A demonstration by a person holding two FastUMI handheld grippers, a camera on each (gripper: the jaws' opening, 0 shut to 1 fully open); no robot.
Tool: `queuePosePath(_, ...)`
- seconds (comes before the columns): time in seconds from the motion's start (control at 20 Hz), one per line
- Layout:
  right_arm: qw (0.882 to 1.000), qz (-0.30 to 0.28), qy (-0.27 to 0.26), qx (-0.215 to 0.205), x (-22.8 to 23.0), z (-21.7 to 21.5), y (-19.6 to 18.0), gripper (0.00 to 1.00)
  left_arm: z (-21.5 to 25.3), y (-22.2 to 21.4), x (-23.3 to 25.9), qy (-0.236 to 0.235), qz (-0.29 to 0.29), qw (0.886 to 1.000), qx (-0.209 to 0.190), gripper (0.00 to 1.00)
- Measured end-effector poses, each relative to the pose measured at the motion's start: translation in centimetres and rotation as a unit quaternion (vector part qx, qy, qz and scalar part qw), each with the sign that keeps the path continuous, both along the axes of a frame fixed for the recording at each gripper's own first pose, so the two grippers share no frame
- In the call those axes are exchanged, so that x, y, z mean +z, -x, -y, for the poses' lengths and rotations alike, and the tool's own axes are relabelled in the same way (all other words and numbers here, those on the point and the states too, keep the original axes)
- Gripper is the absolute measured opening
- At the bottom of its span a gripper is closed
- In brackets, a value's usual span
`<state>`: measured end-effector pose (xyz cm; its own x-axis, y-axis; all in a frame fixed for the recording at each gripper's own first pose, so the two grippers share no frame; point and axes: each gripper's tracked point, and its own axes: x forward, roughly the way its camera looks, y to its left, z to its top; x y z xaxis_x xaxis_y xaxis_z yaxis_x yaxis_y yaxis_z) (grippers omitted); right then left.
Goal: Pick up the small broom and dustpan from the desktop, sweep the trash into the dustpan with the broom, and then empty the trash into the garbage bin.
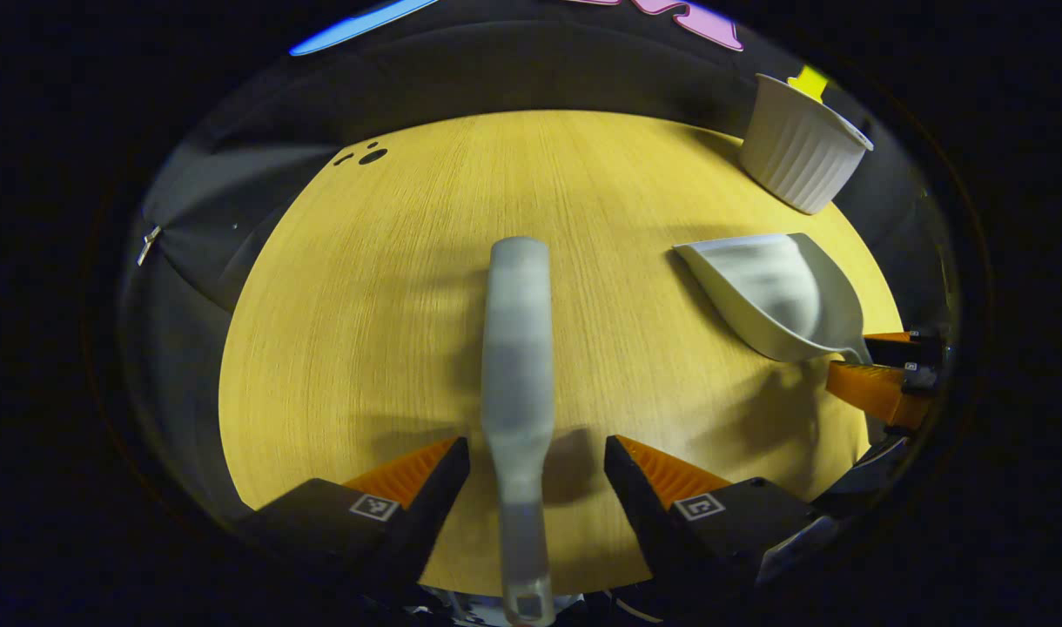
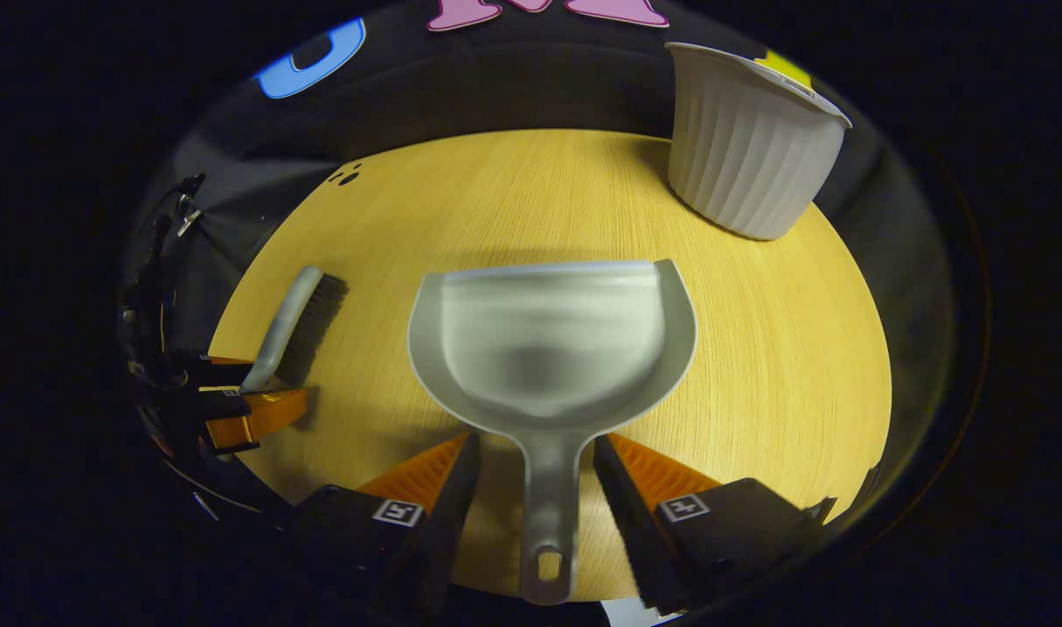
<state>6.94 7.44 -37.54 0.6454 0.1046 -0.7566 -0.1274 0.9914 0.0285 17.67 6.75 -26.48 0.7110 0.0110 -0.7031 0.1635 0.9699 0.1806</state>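
A grey small broom (image 1: 518,348) lies along the wooden desktop (image 1: 366,331), its handle running back between the fingers of my left gripper (image 1: 537,453), which stands open with a gap on each side. The broom (image 2: 292,322) shows dark bristles on its right side, with the left gripper (image 2: 235,405) at its handle. A grey dustpan (image 2: 553,340) faces away from me; its handle lies between the spread fingers of my open right gripper (image 2: 535,453). The dustpan (image 1: 775,292) sits to the broom's right, with the right gripper (image 1: 888,374) behind it.
A white ribbed garbage bin (image 2: 749,144) stands at the far right corner of the desktop, also seen as the bin (image 1: 801,157). A few small dark spots (image 1: 366,157) lie near the far left edge. Black cloth surrounds the desktop.
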Motion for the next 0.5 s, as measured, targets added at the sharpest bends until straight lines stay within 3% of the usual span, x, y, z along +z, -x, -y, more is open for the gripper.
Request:
queuePosePath(0.05, 1.000, 0.008, -0.003, -0.001, 0.7, -0.3, 0.4, 0.99, 0.0, 0.5, 0.7, -0.001, 0.013, 1.000, -0.003, 0.95)
queuePosePath(0.25, 0.997, 0.077, 0.028, -0.013, 5.3, 0.9, 1.3, 1.00, 0.6, 3.1, 6.9, 0.011, 0.117, 0.993, -0.019, 0.95)
queuePosePath(0.5, 0.974, 0.220, 0.033, -0.042, 15.9, 2.6, 2.3, 1.00, 0.4, 9.0, 17.0, 0.000, 0.287, 0.957, -0.043, 0.96)
